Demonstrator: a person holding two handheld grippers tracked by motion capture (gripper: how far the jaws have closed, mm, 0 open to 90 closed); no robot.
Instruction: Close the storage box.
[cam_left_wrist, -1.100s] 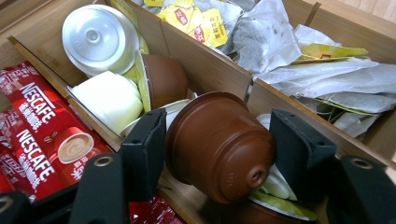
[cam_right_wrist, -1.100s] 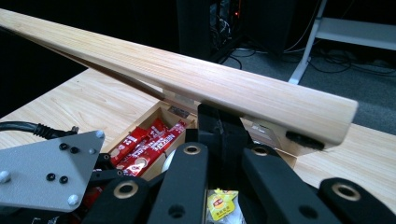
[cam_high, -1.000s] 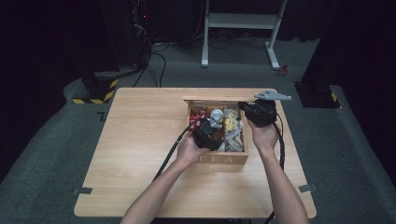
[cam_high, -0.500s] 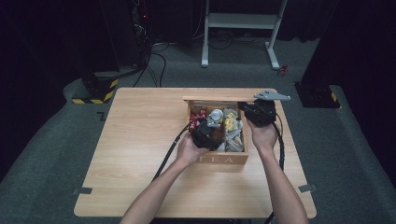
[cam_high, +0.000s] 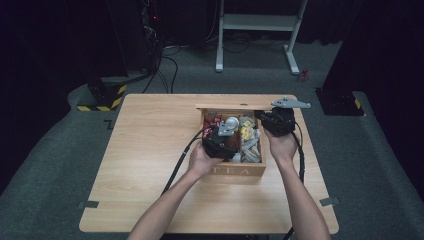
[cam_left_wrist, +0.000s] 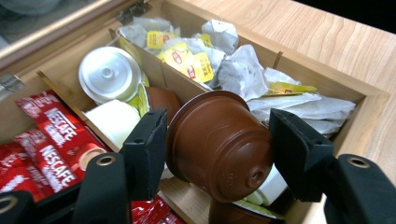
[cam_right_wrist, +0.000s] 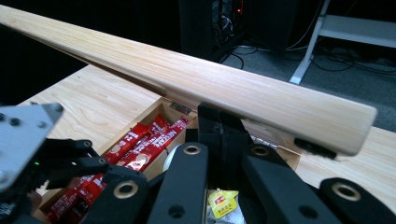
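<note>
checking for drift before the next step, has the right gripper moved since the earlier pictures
No. In the high view the right gripper sits at the same spot by the far right corner of the wooden tea box, shut, against the open lid.

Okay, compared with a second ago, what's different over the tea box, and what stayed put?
Little has changed. The left gripper has closed the last bit onto the brown coffee capsule, and its pads now press the capsule's sides over the wooden tea box. The right gripper stays shut at the raised lid, holding it open. Both hands and the box contents look unmoved.
</note>
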